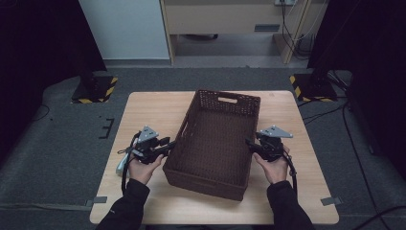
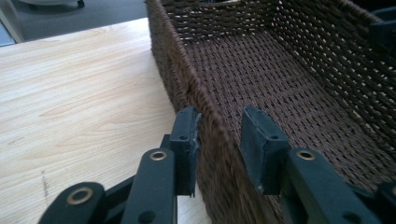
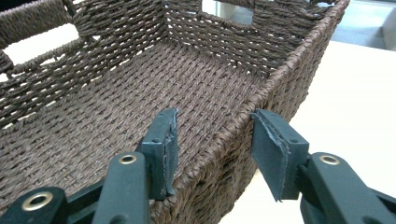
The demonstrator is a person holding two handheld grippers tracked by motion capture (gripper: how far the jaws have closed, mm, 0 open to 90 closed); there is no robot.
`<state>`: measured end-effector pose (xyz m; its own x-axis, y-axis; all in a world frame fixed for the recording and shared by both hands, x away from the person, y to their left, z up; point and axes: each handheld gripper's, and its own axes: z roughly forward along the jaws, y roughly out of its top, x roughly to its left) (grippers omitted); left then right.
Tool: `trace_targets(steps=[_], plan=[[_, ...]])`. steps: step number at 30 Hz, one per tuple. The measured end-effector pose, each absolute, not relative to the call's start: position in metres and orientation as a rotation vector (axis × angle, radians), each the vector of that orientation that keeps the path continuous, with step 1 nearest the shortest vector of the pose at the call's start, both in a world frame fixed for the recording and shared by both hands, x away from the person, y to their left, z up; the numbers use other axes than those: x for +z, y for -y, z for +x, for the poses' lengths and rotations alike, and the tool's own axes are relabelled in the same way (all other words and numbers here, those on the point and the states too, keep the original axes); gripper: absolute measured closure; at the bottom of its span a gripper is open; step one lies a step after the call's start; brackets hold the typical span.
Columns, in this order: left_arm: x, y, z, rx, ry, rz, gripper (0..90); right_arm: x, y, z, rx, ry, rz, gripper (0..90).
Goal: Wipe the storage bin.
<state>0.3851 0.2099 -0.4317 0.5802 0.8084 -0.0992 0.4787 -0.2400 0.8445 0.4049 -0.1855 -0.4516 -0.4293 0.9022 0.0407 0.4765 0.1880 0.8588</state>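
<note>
Brown woven basket (image 1: 210,143) sits mid-counter, long axis running away from the person, slightly skewed, far end w/ a handle cut-out. It's empty inside; weave floor and walls show in both gripper views.

Left gripper (image 1: 165,145) is at the basket's left long wall, near the front corner. In the left gripper view the fingers (image 2: 187,140) straddle the rim (image 2: 212,126): one outside over the counter, one inside. Outer pad sits right at the wall, looks like touching; inner pad stands off w/ a clear gap. So released, not clamped.

Right gripper (image 1: 250,143) is at the right long wall, roughly opposite. Right gripper view: fingers (image 3: 163,144) also straddle the rim (image 3: 233,128), inner one close to the wall, outer one apart from it w/ a gap. Also released, nothing pinched.

Counter (image 1: 148,110) is light wood, bare around the basket. Beyond it: grey floor, two stands w/ yellow-black striped bases (image 1: 95,88) at far left & right, cables on the floor at right, a pale cabinet at the back.

Hard to tell: whether the near pads truly press the weave. Basket's front wall is cut off in both gripper views; the left view's far right corner shows a dark blurred shape, unclear what.
</note>
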Motion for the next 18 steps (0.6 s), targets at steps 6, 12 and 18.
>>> trace_targets(steps=[6, 12, 18], plan=[[-0.445, -0.201, 0.391, 0.460, -1.073, 1.932, 68.2, -0.453, 0.178, 0.409, 1.187, -2.000, 1.259, 52.2], [-0.444, -0.197, 0.379, 0.481, -1.100, 1.922, 70.2, -0.445, 0.176, 0.402, 1.209, -1.979, 1.261, 47.4], [-0.443, -0.191, 0.362, 0.476, -1.083, 1.928, 66.6, -0.448, 0.170, 0.402, 1.090, -2.005, 1.267, 44.5]])
